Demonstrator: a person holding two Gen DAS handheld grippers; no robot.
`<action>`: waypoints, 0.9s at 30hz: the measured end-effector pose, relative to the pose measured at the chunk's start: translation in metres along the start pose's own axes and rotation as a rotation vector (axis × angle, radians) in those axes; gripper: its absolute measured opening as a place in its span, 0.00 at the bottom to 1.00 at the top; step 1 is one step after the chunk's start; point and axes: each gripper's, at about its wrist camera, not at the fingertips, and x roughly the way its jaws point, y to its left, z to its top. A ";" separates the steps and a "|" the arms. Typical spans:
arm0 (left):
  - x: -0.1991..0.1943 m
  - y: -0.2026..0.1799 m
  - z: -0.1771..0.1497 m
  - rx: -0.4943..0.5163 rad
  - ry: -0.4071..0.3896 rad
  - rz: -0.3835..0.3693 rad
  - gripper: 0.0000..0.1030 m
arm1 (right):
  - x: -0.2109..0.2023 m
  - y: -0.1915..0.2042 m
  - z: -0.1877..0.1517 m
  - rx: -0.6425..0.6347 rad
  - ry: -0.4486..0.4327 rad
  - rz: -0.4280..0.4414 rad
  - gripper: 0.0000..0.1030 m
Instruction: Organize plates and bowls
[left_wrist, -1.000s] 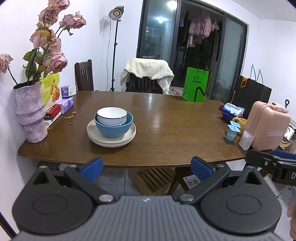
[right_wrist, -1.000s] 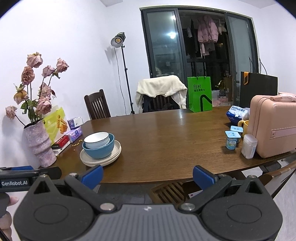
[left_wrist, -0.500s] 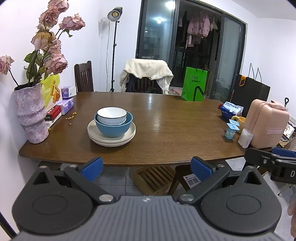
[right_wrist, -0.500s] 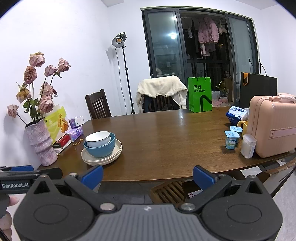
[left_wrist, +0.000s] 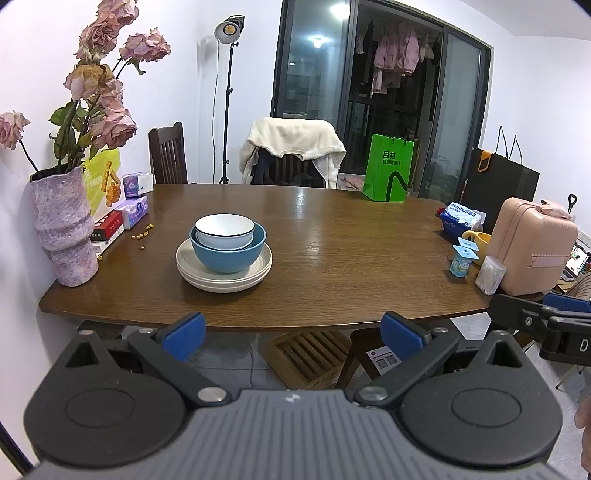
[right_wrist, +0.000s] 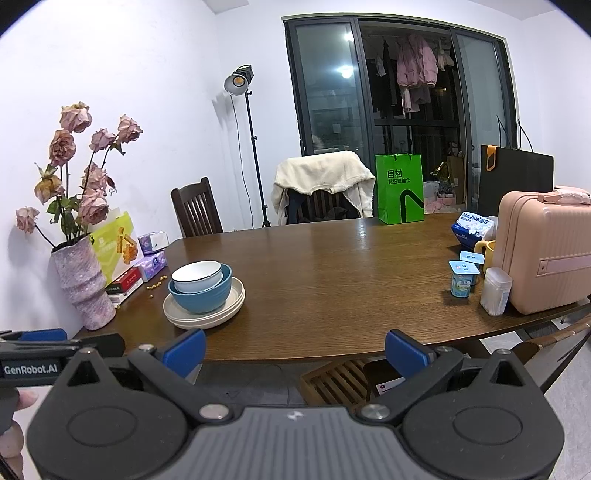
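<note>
A white bowl (left_wrist: 224, 231) sits nested in a blue bowl (left_wrist: 228, 252), which rests on a stack of cream plates (left_wrist: 224, 277) on the left part of the wooden table (left_wrist: 351, 258). The same stack shows in the right wrist view: white bowl (right_wrist: 197, 276), blue bowl (right_wrist: 202, 295), plates (right_wrist: 205, 314). My left gripper (left_wrist: 293, 334) is open and empty, held off the table's near edge. My right gripper (right_wrist: 295, 349) is open and empty too, back from the near edge (right_wrist: 332, 354).
A pink vase of dried roses (left_wrist: 62, 229) stands at the table's left corner, with boxes and tissue packs (left_wrist: 122, 218) behind. At the right are a pink case (left_wrist: 532, 247), yogurt cups (left_wrist: 461, 260), a swab jar (left_wrist: 489, 275). Chairs (left_wrist: 291, 162) stand beyond.
Both grippers have drawn slightly back and up from the table, so the table and dish stack look a little smaller. The dishes have not moved.
</note>
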 end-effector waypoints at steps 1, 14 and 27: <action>0.000 0.000 0.000 0.000 0.000 0.000 1.00 | 0.000 0.000 0.000 0.000 0.000 0.000 1.00; -0.001 -0.001 0.003 0.006 -0.010 0.002 1.00 | 0.000 0.000 0.000 -0.001 0.001 0.000 1.00; 0.001 0.002 0.004 0.000 -0.015 0.008 1.00 | -0.001 0.001 -0.001 -0.005 0.006 0.006 1.00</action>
